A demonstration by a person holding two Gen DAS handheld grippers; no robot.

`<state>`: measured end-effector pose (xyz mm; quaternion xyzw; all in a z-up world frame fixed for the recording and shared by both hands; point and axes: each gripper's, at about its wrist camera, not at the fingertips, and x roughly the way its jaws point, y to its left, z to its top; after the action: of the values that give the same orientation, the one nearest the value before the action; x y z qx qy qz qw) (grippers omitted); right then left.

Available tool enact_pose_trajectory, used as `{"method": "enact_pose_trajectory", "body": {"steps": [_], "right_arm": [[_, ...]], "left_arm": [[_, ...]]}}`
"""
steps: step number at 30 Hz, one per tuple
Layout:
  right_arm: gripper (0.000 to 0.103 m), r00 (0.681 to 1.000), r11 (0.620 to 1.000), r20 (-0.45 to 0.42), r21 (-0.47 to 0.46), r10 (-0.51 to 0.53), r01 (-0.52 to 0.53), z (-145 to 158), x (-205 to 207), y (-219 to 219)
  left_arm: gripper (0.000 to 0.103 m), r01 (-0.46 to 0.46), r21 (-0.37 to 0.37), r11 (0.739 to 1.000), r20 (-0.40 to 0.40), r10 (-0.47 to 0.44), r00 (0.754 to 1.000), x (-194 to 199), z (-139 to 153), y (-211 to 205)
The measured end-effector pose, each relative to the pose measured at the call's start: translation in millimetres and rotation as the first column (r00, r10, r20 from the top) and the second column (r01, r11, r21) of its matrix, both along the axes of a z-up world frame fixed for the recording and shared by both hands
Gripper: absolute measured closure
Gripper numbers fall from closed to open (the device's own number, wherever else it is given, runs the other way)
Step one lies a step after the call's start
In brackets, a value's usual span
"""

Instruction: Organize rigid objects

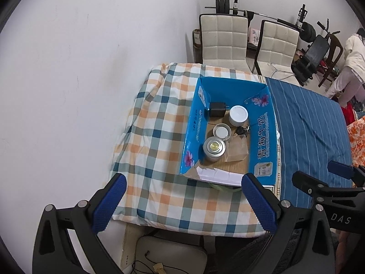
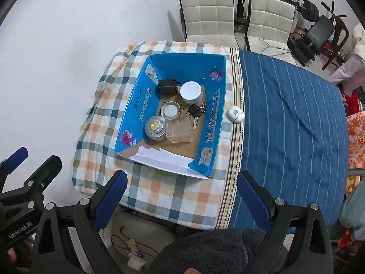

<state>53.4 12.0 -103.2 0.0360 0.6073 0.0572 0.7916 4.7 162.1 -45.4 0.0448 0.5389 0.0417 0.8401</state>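
Both your tongs, left tongs (image 1: 184,202) and right tongs (image 2: 182,197), gape wide, empty; white case (image 2: 235,114) lies far-right of the box (image 2: 206,123), nearer your right.

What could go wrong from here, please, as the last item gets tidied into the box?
1. The white case lies outside the box, close against its wall, so a finger may catch the cardboard and shift the box.
2. The box is crowded: the keys and white jar sit just inside that wall, so a dropped case could knock them.
3. Both the left gripper and right gripper hang open over soft, wrinkled cloth.
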Motion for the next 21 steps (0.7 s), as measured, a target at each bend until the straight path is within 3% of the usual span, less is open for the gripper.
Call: {"method": "enact_pose_trajectory", "body": {"steps": [21], "right_arm": [[0.004,0.999,0.999,-0.006,-0.021,-0.037,0.037,-11,14,0]], "left_arm": [[0.000,0.010,-0.004,1.000,-0.018,-0.010,1.000,13,-9,2]]}}
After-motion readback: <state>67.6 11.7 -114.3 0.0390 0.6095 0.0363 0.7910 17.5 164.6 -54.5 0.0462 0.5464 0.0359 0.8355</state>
